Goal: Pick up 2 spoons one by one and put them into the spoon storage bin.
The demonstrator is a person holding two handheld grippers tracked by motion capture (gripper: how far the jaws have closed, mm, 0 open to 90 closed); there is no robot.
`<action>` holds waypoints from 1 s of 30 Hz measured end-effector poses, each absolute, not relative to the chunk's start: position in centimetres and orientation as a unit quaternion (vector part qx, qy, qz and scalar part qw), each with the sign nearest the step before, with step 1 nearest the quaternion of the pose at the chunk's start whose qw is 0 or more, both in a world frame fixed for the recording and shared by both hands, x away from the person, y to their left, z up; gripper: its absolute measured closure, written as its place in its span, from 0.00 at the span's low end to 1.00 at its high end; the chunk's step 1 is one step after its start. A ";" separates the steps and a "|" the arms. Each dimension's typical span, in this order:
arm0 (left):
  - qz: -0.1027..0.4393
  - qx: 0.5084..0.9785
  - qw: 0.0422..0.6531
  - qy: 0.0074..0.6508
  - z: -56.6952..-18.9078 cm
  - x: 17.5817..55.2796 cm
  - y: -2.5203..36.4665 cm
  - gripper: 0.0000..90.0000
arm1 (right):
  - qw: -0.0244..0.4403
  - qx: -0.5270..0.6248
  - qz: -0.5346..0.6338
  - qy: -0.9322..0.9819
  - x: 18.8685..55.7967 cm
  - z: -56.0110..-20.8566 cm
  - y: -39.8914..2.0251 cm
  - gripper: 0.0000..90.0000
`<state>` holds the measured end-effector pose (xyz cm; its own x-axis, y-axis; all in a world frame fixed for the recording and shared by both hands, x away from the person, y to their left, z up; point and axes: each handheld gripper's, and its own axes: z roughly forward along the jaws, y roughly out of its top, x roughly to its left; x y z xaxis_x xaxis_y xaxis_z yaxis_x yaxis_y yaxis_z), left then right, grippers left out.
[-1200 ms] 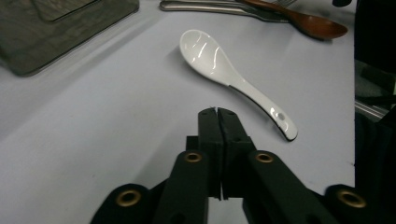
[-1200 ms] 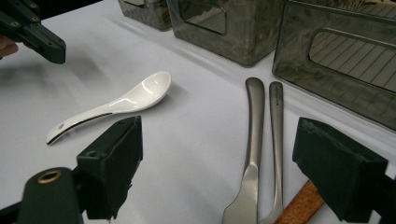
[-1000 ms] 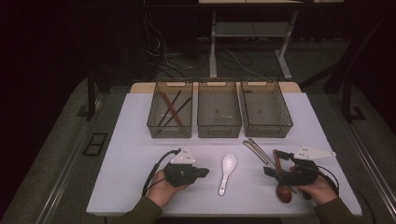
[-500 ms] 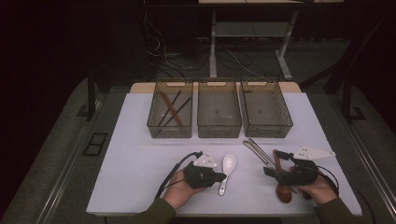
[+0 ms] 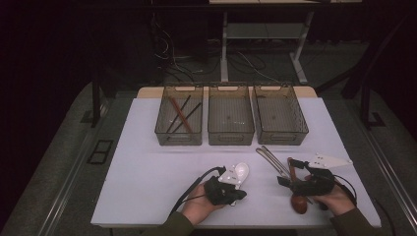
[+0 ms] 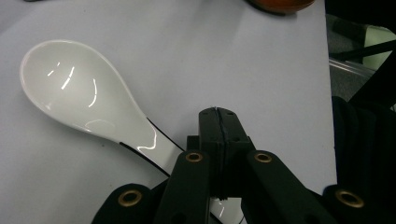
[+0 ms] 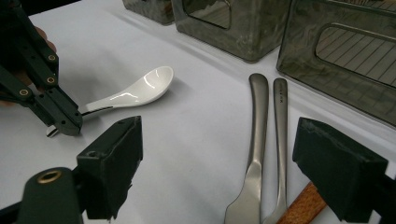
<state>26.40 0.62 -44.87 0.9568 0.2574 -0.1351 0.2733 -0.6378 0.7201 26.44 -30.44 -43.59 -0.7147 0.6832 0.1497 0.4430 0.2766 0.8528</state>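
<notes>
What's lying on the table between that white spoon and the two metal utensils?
Nothing: in the right gripper view, bare table separates the white spoon from the metal utensils.

Three bins (image 5: 230, 118) behind in a row, spoon (image 5: 237, 173) before them, metal utensils (image 5: 271, 159) right of it

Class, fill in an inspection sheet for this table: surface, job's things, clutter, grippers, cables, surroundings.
Surface: white table, unmarked.
Job's things: white ceramic spoon lies flat; left bin holds chopsticks; middle bin and right bin look empty.
Clutter: two metal utensils side by side; wooden spoon by the right hand.
Grippers: left hand-held gripper shut, jaws at the spoon's handle; right hand-held gripper open, holding nothing.
Cables: black cable trails from the left gripper.
Surroundings: dark floor, desk legs and wires behind.
</notes>
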 end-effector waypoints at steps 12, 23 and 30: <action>0.023 0.914 0.373 0.157 -44.6 26.9 1.8 0.99 | 0.126 0.356 0.482 0.791 26.4 -43.6 -30.6 0.18; 0.030 0.910 0.372 0.179 -44.3 27.7 3.9 0.99 | 0.126 0.352 0.478 0.795 26.3 -43.7 -30.4 0.18; 0.025 0.906 0.376 0.192 -44.4 28.0 4.8 0.99 | 0.129 0.349 0.475 0.797 26.3 -43.7 -30.4 0.18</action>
<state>27.96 4.80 -44.36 0.9249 0.3668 -0.0995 0.3296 -0.6436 0.6907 26.33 -30.39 -43.75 -0.7230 0.6791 0.1270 0.4347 0.3043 0.8476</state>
